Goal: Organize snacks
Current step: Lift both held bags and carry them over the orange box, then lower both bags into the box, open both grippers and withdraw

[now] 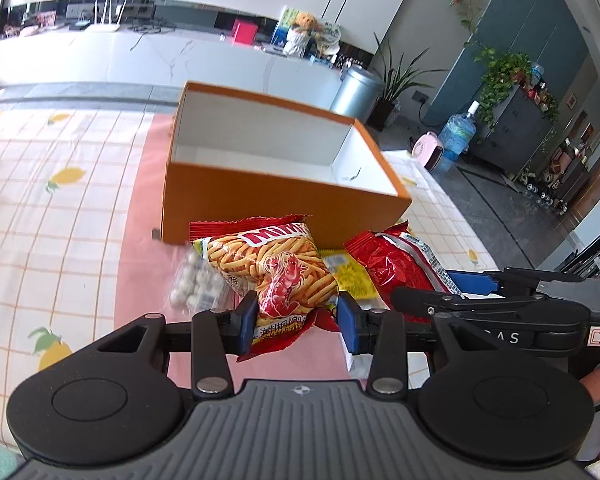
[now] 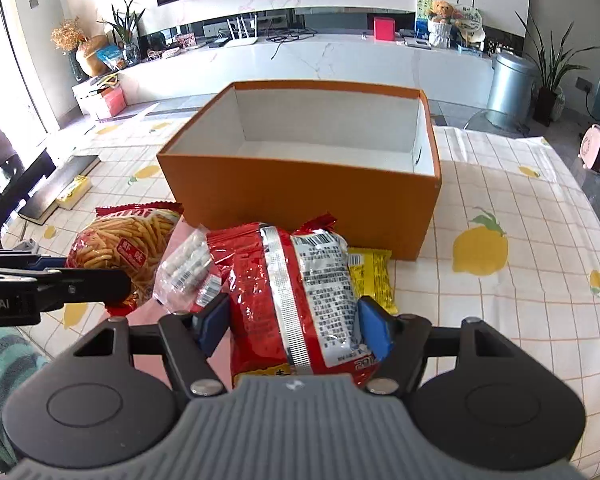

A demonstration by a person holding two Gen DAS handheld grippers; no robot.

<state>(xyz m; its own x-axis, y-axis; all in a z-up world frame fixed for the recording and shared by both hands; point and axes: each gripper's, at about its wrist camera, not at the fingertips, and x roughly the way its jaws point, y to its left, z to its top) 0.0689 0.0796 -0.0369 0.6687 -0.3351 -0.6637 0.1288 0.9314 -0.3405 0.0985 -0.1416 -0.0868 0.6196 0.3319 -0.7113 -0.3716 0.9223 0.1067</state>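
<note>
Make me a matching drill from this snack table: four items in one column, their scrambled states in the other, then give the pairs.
Items:
1. shrimp stick bag
2. red foil bag
3. orange box
4. yellow packet

States:
A. nothing visible inside
B. between the right hand-held gripper fingers
C. lying flat by the box front
D. between the left hand-held gripper fingers

Pairs: 1-D, 2-B, 3-A, 4-C

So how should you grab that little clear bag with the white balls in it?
The clear candy bag lies wedged between the shrimp-stick bag and the red bag. Probably best to come down from above and pinch its near edge, by the barcode label, where it pokes free toward the camera.
</note>
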